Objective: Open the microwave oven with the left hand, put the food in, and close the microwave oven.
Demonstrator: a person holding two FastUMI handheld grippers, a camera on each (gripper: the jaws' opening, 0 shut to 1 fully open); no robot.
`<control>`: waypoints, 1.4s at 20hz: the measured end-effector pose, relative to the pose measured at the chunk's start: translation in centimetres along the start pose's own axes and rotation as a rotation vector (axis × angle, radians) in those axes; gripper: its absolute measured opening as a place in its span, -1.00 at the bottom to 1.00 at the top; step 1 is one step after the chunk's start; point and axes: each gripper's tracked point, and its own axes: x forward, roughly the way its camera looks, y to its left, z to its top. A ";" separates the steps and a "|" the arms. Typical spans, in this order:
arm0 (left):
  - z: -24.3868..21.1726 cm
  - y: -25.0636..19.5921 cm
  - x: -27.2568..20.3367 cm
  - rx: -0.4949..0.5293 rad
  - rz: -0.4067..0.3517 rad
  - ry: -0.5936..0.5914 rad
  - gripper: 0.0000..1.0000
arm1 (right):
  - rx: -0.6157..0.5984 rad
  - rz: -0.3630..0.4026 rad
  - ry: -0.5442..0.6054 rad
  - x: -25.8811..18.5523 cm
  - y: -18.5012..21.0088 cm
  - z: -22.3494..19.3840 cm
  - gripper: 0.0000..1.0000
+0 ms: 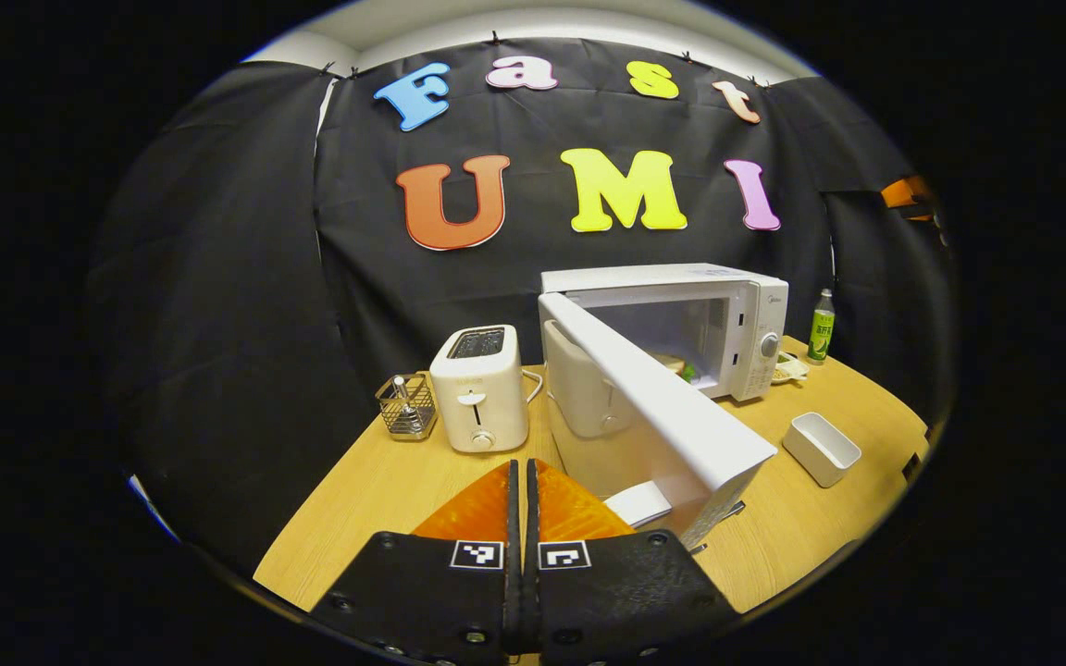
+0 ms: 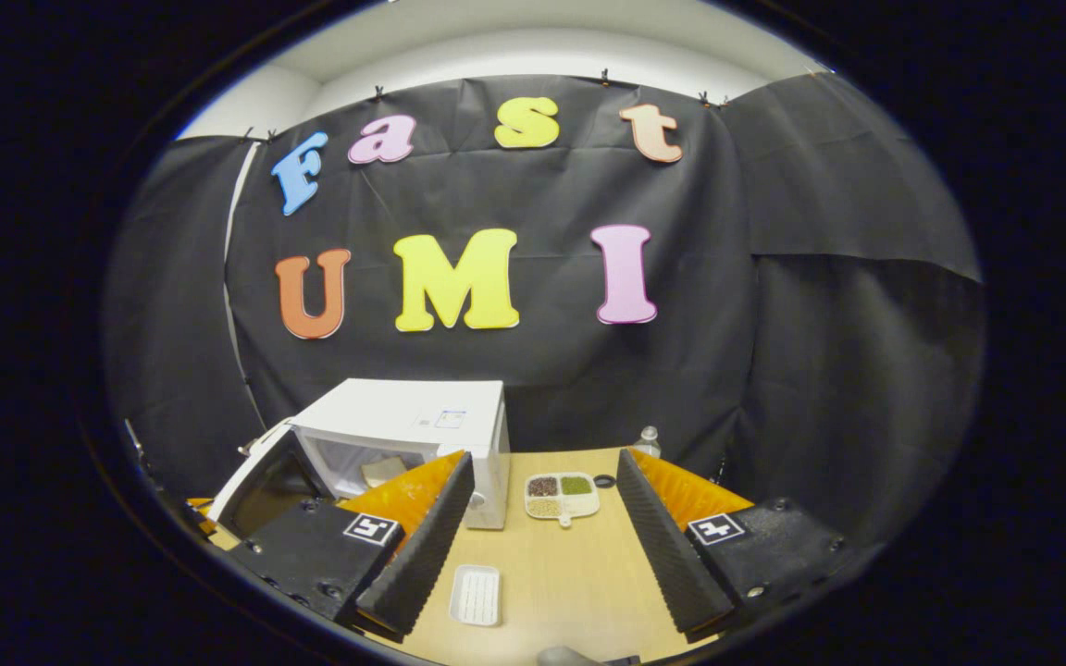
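Currently I see the microwave (image 1: 681,324) at the back of the wooden table (image 1: 376,490), its door (image 1: 653,398) swung wide open toward me, the door's long edge running diagonally from the hinge down to the near right. Inside the cavity sits some food (image 1: 676,365), low on the floor; I cannot tell what kind. A toaster (image 1: 479,388) stands just left of the door, with a wire basket (image 1: 406,404) beside it. A white tray (image 1: 821,448) lies on bare table right of the door, and a green bottle (image 1: 822,326) stands beside the oven's right wall.

My left gripper (image 1: 522,504) is closed, fingers together, holding nothing, near the door's free end. My right gripper (image 2: 542,527) is spread wide and empty, above open tabletop, with a sectioned dish (image 2: 562,496) between its fingers farther off.
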 end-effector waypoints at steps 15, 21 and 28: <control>0.3 -10.8 1.0 -0.002 -0.167 0.002 -1.00 | 0.004 0.006 0.031 0.5 -2.9 -2.0 0.83; 1.4 -15.6 3.1 0.038 -0.246 0.003 -1.00 | 0.027 0.039 0.041 1.2 -3.8 -2.8 0.97; 3.0 -20.5 6.1 0.065 -0.309 -0.005 -1.00 | 0.026 0.029 0.031 1.6 -6.6 -3.1 0.97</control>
